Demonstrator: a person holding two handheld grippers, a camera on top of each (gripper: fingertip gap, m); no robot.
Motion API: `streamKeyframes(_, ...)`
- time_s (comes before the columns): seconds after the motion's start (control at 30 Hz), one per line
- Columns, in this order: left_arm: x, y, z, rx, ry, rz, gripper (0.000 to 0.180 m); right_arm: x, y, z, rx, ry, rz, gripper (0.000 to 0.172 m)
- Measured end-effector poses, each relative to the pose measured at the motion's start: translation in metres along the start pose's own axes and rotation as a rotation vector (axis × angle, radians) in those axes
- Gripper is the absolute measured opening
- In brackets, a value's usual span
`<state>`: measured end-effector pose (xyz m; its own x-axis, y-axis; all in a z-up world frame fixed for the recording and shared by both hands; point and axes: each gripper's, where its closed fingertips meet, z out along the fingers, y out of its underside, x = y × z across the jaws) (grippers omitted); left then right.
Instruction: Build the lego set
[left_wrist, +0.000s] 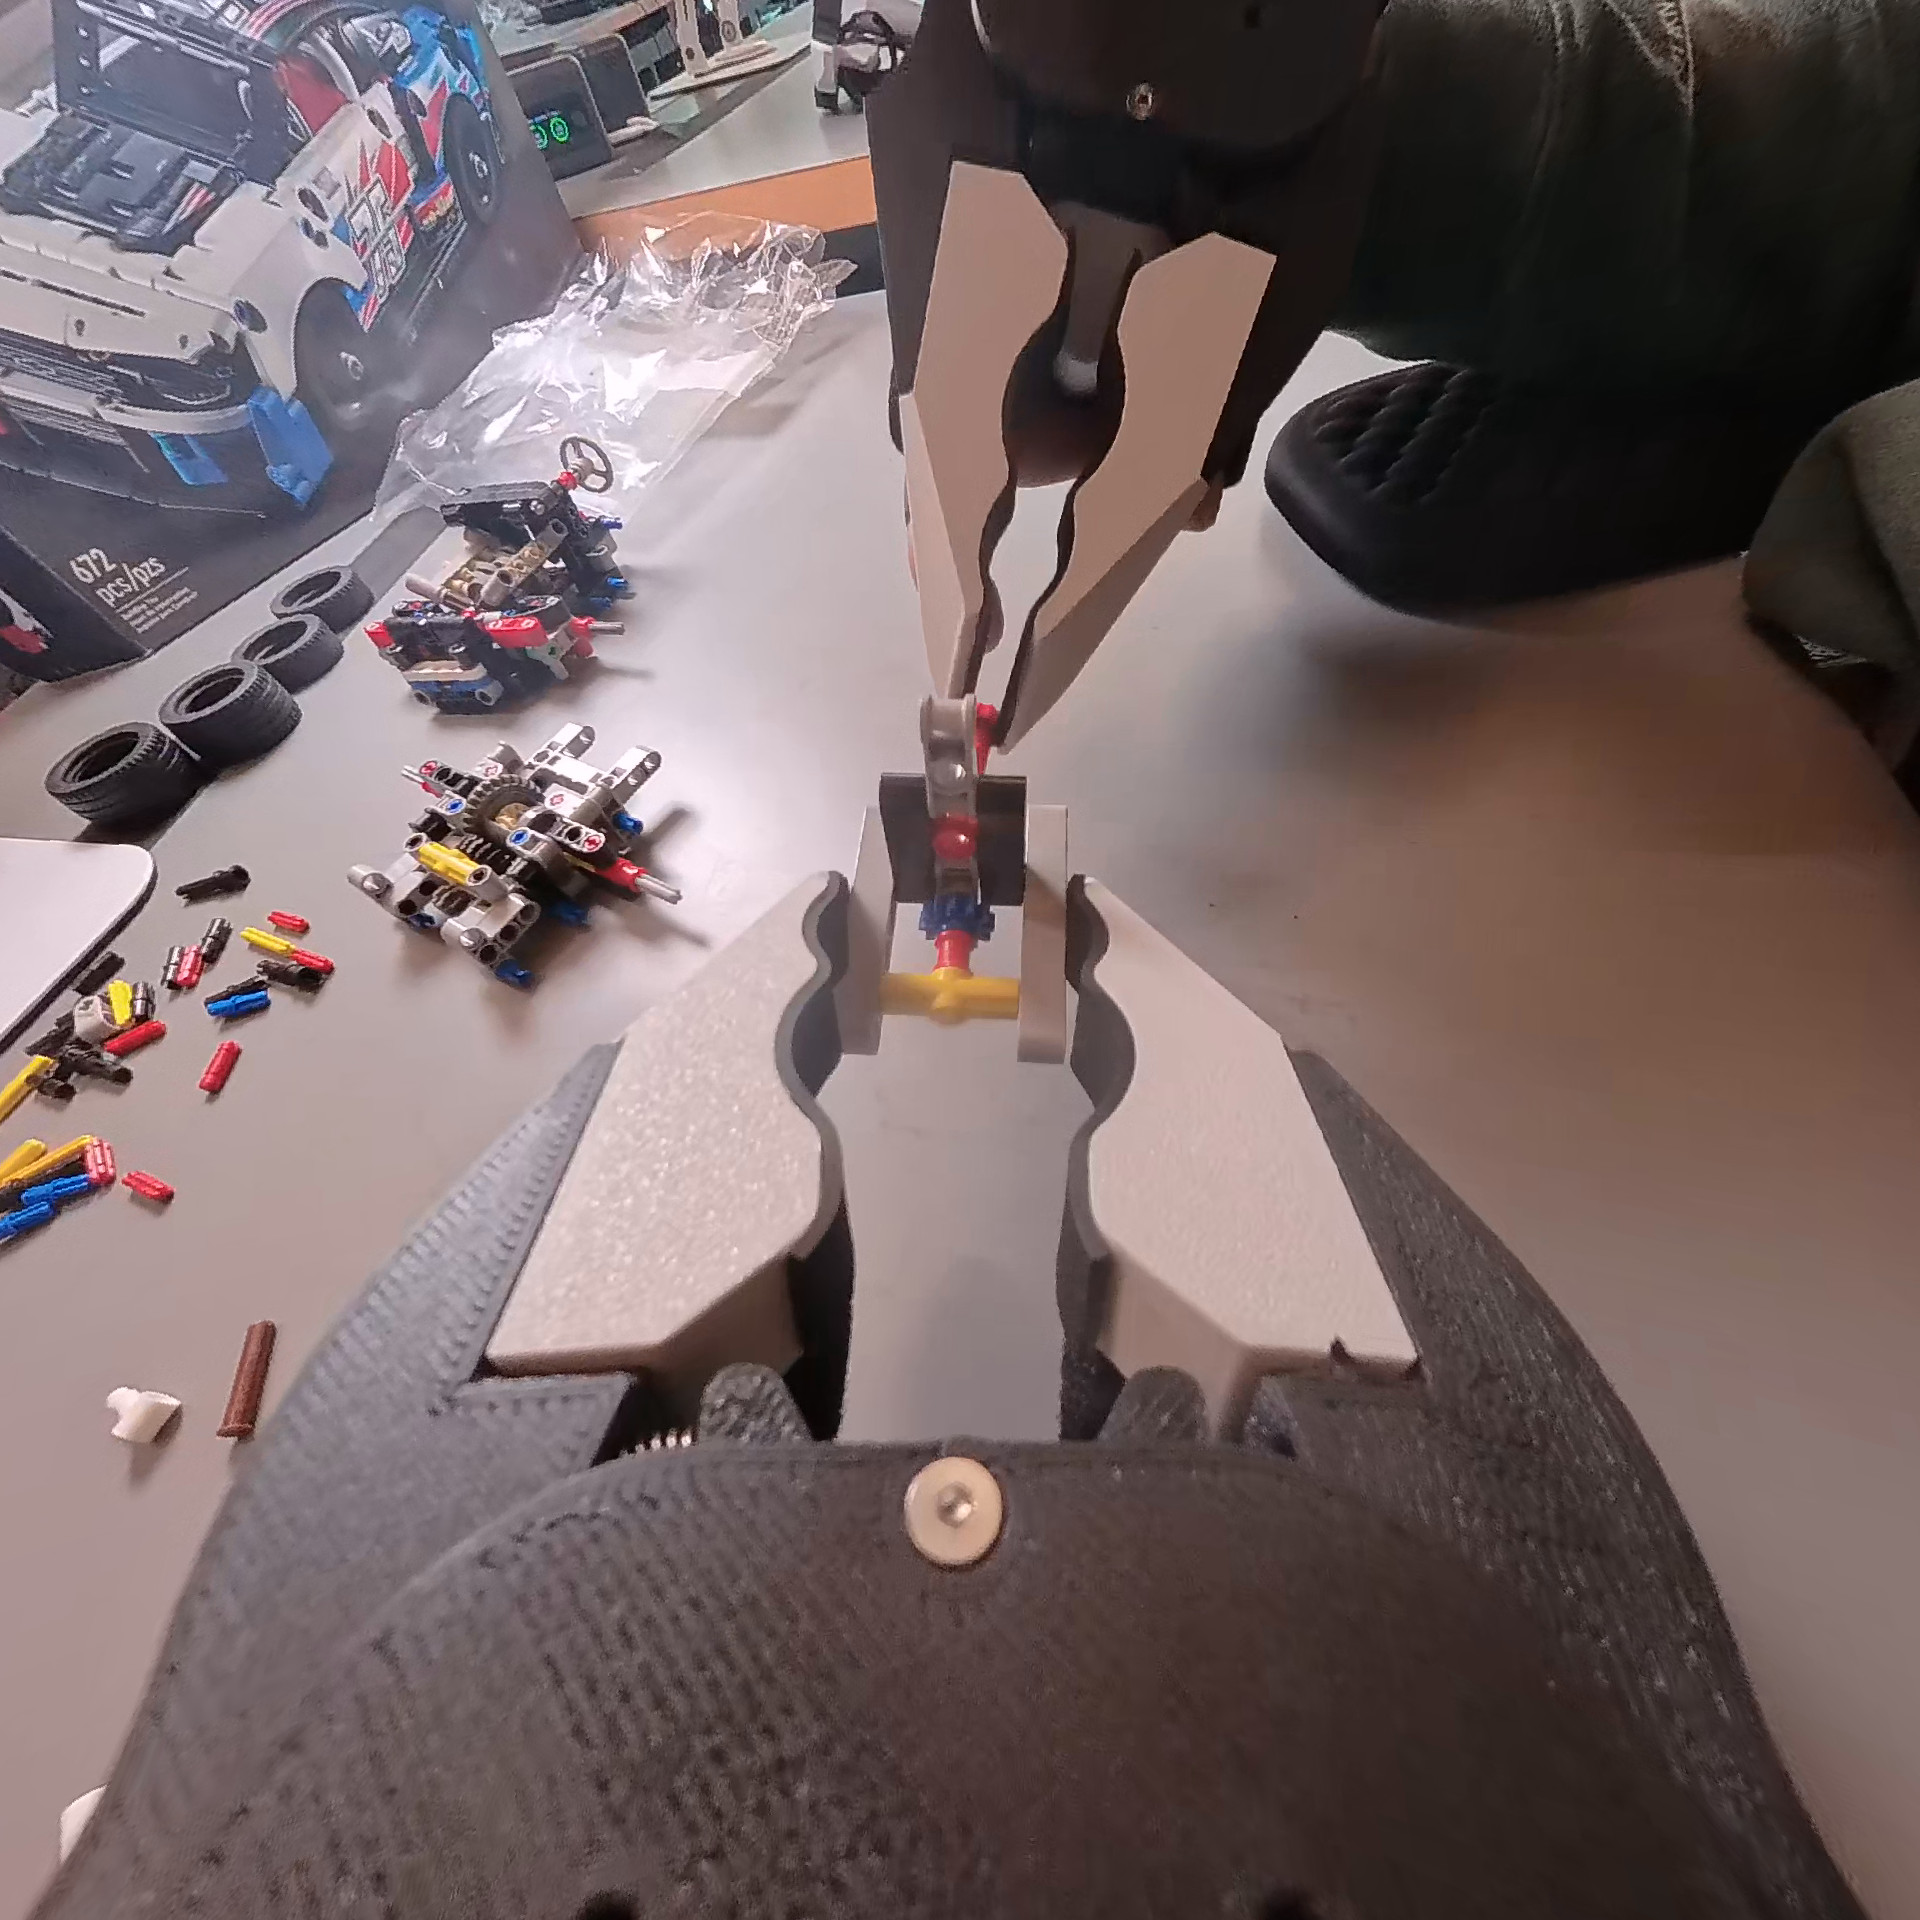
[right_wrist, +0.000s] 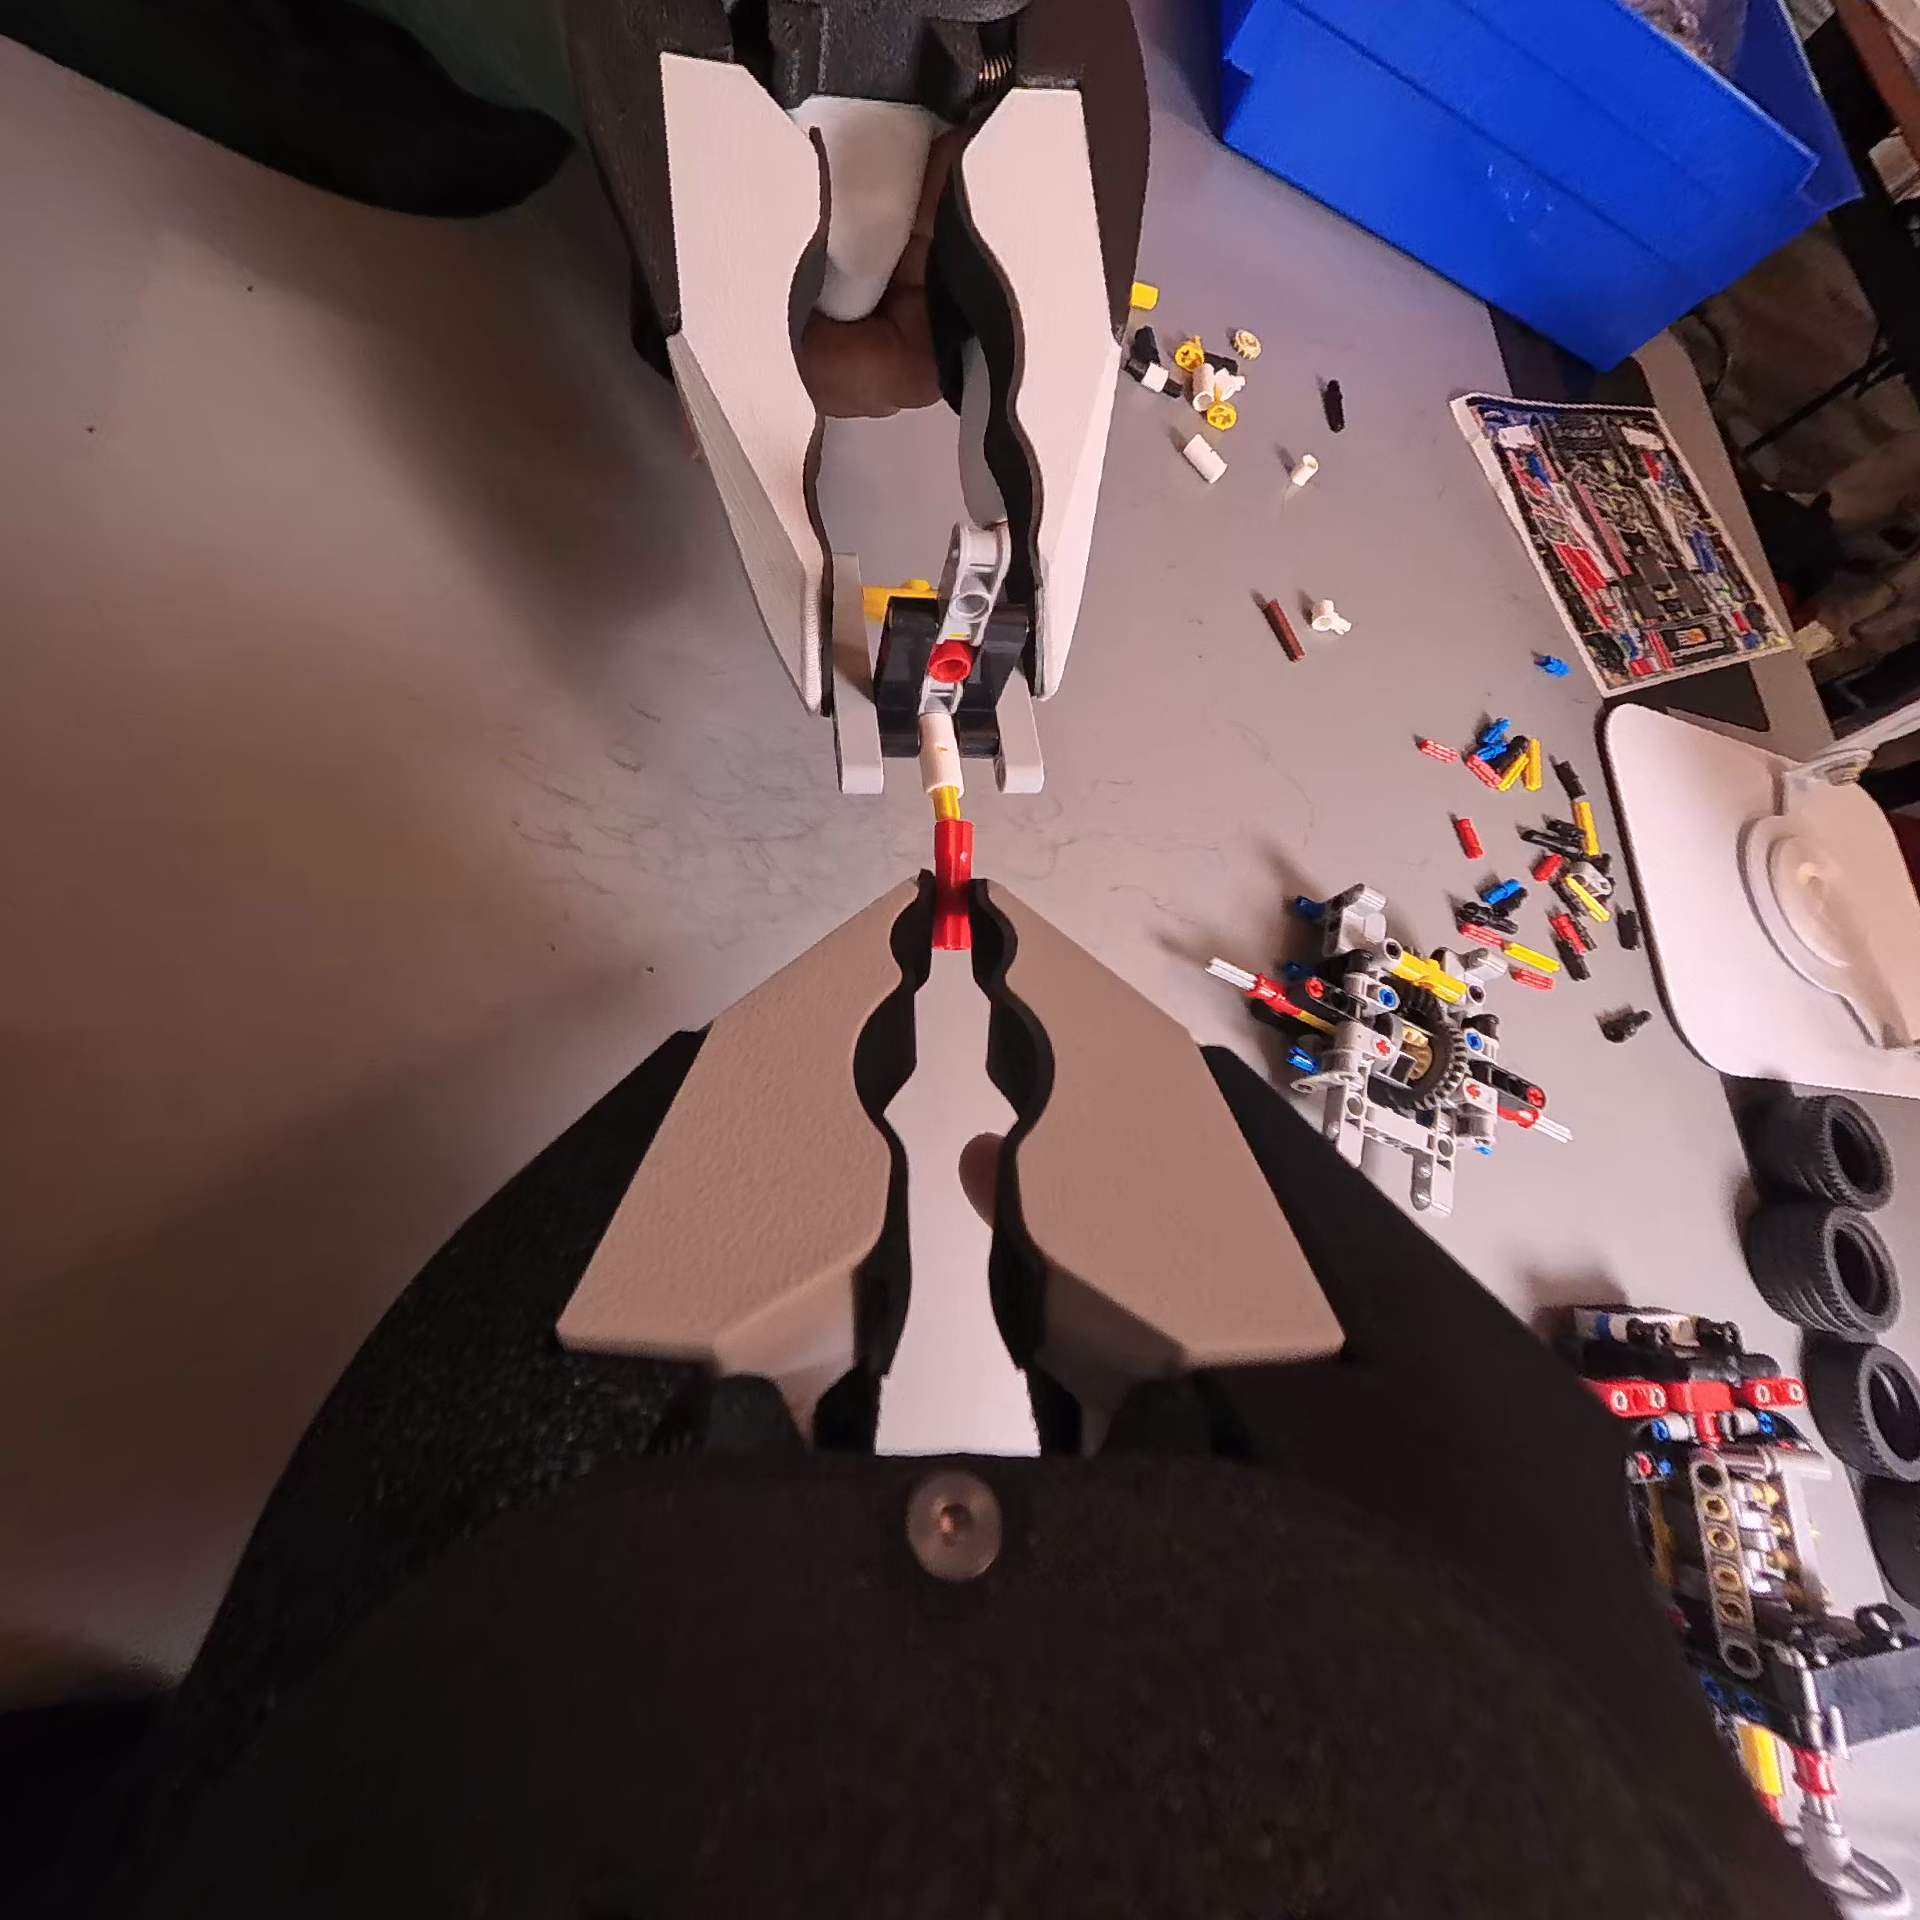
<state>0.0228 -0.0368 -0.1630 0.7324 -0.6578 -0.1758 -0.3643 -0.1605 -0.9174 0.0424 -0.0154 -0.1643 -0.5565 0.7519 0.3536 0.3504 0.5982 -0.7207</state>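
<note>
Left gripper (left_wrist: 951, 935): fingers clamped on a small brick assembly (left_wrist: 951, 862), pads pressing its two grey side beams.
Assembly: black block between the beams, grey lever upright, yellow axle (right_wrist: 943, 802) jutting out of it.
Right gripper (right_wrist: 951, 896): fingertips pinching a red sleeve (right_wrist: 951, 883) at the axle's tip.
Table (left_wrist: 1351, 935): geared sub-assembly (left_wrist: 514, 847) at 9 o'clock of the left gripper; four tyres (left_wrist: 208, 696) at 10 o'clock.

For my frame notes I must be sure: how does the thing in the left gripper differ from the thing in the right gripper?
The left gripper holds a small assembly of black, grey and yellow parts; the right gripper holds one red connector. The assembly sits between wide jaws; the connector's jaws stand nearly closed. Both are held at the tips.
</note>
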Motion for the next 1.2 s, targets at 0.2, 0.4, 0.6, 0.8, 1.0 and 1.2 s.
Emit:
streamKeyframes(0.2,0.001,0.001,0.0,-0.007,0.005,0.002,0.041,-0.003,0.001,0.003,-0.009,-0.006,-0.014,0.004)
streamKeyframes(0.4,0.001,0.003,0.001,-0.016,0.008,-0.012,0.04,-0.002,0.001,0.004,-0.001,0.014,-0.051,0.004)
streamKeyframes(0.6,0.0,0.004,0.001,-0.028,0.009,-0.023,0.04,-0.001,0.002,0.006,0.011,0.026,-0.066,0.005)
streamKeyframes(0.8,-0.002,0.007,0.001,-0.045,0.01,-0.051,0.04,0.0,0.003,0.009,0.023,0.056,-0.105,0.005)
streamKeyframes(1.0,-0.004,0.01,0.0,-0.071,0.003,-0.071,0.04,0.002,0.004,0.013,0.056,0.105,-0.137,0.005)
streamKeyframes(1.2,-0.005,0.017,0.0,-0.112,0.007,-0.113,0.04,0.004,0.003,0.016,0.074,0.144,-0.173,0.004)
